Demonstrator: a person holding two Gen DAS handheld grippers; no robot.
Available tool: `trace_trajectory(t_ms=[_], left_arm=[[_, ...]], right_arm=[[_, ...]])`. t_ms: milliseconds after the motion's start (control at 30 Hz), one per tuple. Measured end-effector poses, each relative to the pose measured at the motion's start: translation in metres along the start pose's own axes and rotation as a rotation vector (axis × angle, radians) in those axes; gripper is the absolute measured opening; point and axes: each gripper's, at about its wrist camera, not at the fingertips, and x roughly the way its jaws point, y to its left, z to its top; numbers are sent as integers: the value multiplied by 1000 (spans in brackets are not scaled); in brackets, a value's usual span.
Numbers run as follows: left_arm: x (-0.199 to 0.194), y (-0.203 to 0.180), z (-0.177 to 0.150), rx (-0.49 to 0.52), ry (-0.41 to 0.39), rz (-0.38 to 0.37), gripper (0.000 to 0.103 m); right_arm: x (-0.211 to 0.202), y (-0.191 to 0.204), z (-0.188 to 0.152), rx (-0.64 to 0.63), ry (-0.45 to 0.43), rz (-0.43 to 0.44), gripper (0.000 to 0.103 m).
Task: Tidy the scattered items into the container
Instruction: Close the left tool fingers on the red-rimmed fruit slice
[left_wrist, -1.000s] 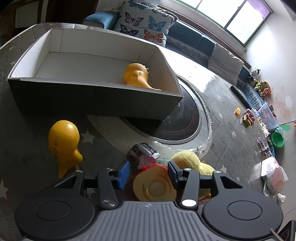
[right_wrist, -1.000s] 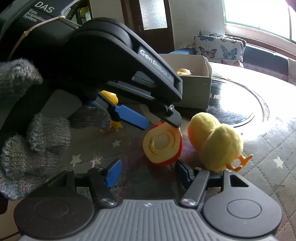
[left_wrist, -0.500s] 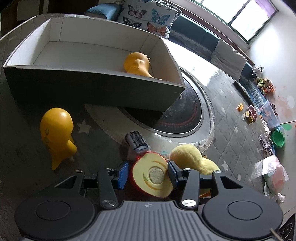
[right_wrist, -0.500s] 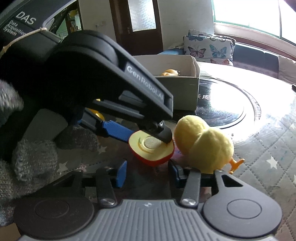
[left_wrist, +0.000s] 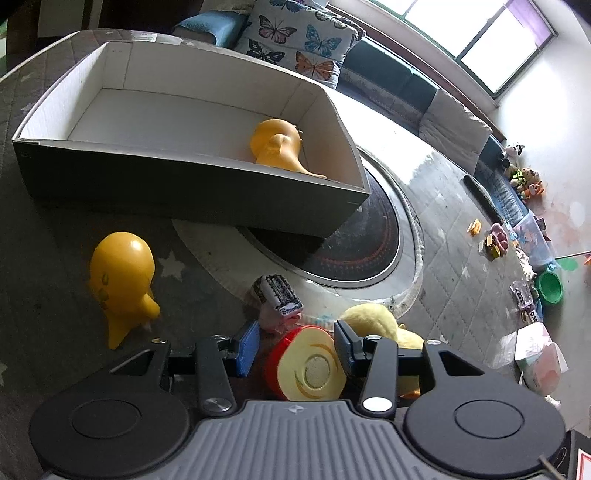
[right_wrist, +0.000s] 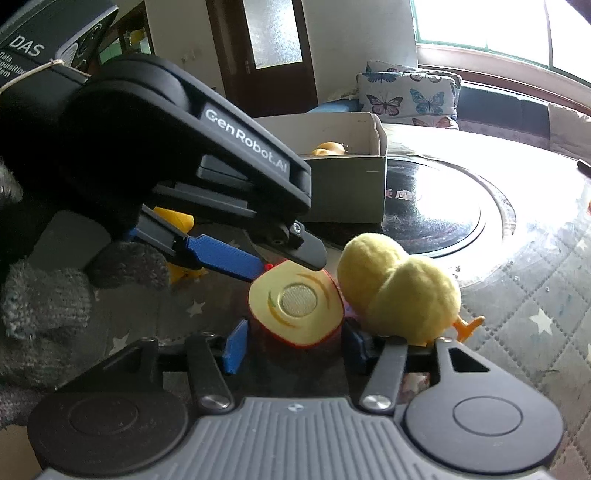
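One toy only lies inside the cardboard box (left_wrist: 192, 184) so far: an orange rubber figure (left_wrist: 277, 146) at the right end of its floor. The rest is still out on the quilted table (left_wrist: 454, 280), so I judge the task is near its beginning.

In front of the box I count four things. A second orange figure (left_wrist: 122, 280) stands before the box's left part, well apart from it. A yellow plush chick (right_wrist: 399, 291) lies before the box's right corner. Just beside the chick is a toy apple half (right_wrist: 295, 302), red outside, with its pale cut face turned up toward me. A small pink toy with a striped top (left_wrist: 279, 299) lies between the apple half and the box.

My left gripper (left_wrist: 295, 343) comes down slanted over the apple half, held in a grey knit glove (right_wrist: 44, 306). Its jaws are closing with the apple half between them. The right pad seems to touch the fruit, the blue left pad (left_wrist: 248, 343) stands apart, so it is not gripped yet.

My right gripper (right_wrist: 293, 343) is low in front of the same apple half, aiming toward the box. Its jaws are opening, at middle width, and the fruit lies just ahead of the tips, not held.
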Motion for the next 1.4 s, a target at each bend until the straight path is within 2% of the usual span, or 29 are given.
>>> trace_trajectory(t_ms=[300,867,1400], left_arm=[[4,0,-1,4,17,2,47],[3,-6,-1,32,19,-7,47],[11,-2,-2,18,47,3,47]], right_arm=[[-3,6,-2,-32,16,27,55],[4,1,5,-33,7,7,54],[-5,5,-5,-14,-2,17,52]])
